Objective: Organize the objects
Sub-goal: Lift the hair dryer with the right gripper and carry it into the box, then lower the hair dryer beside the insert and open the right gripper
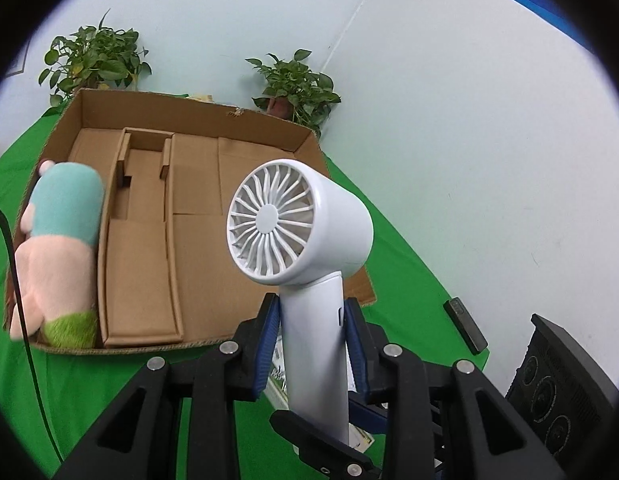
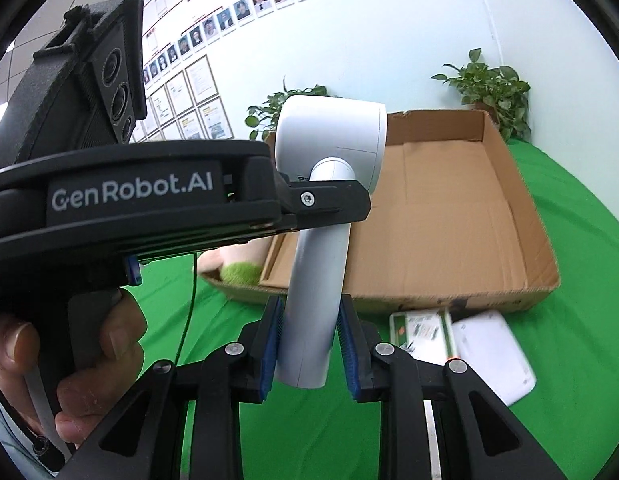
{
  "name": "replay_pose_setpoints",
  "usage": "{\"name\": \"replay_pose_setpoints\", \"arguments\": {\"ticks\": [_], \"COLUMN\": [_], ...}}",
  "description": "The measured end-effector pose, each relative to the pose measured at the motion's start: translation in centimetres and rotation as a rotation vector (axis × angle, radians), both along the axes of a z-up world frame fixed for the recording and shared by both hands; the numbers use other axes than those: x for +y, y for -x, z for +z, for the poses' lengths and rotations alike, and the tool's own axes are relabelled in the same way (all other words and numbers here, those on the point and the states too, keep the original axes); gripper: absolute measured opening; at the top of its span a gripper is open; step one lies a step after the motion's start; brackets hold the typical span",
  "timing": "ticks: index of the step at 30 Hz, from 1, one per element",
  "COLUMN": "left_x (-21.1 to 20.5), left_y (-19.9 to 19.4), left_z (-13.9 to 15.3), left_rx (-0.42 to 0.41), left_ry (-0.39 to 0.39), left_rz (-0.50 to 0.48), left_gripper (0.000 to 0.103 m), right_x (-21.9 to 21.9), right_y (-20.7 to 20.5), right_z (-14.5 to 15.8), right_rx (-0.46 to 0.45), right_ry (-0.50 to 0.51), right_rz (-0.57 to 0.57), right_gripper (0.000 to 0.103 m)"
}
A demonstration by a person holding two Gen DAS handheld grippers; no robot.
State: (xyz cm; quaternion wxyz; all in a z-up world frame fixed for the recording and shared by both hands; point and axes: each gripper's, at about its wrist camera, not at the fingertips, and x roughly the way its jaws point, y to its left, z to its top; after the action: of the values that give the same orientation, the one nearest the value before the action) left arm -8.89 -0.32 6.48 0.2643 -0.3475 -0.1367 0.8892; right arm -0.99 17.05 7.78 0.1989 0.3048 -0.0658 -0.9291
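Both sets of tongs gripped one white handheld fan (image 1: 309,264) by its handle, narrowly parted and pressed against its sides. The left tongs (image 1: 312,344) held the upper handle; the right tongs (image 2: 309,350) clamped near its lower end. The handle stood roughly upright, its long axis running up between the pads, with the round head on top. The open cardboard box (image 1: 197,216) lay just beyond and below the fan, on the green worktop (image 1: 409,280). A plush toy (image 1: 61,248) rested along the box's left edge.
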Motion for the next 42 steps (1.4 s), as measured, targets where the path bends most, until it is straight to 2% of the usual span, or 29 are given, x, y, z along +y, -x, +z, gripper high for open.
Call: {"name": "replay_pose_setpoints", "arguments": {"ticks": [17, 21, 23, 28, 37, 42], "left_x": [1.1, 1.3, 1.6, 2.8, 4.0, 3.7], "left_y": [8.3, 10.6, 11.5, 13.3, 14.3, 13.9], "left_z": [-0.6, -2.1, -2.8, -4.5, -7.4, -6.7], "left_rx": [-0.053, -0.092, -0.115, -0.16, -0.238, -0.246], "left_ry": [0.01, 0.05, 0.068, 0.125, 0.214, 0.241], "left_rz": [0.03, 0.062, 0.077, 0.079, 0.114, 0.119], "left_gripper": [0.031, 0.031, 0.031, 0.031, 0.031, 0.031], "right_x": [2.0, 2.3, 2.3, 3.3, 3.6, 2.6], "right_y": [9.5, 12.8, 14.3, 17.3, 19.4, 19.9], "right_z": [0.1, -1.4, -2.4, -5.1, -8.9, -9.0], "right_rx": [-0.081, -0.173, -0.2, -0.287, -0.377, -0.378], "right_ry": [0.045, 0.102, 0.099, 0.163, 0.175, 0.139], "right_rz": [0.021, 0.056, 0.062, 0.08, 0.074, 0.057], "right_gripper": [0.025, 0.025, 0.025, 0.025, 0.021, 0.022]}}
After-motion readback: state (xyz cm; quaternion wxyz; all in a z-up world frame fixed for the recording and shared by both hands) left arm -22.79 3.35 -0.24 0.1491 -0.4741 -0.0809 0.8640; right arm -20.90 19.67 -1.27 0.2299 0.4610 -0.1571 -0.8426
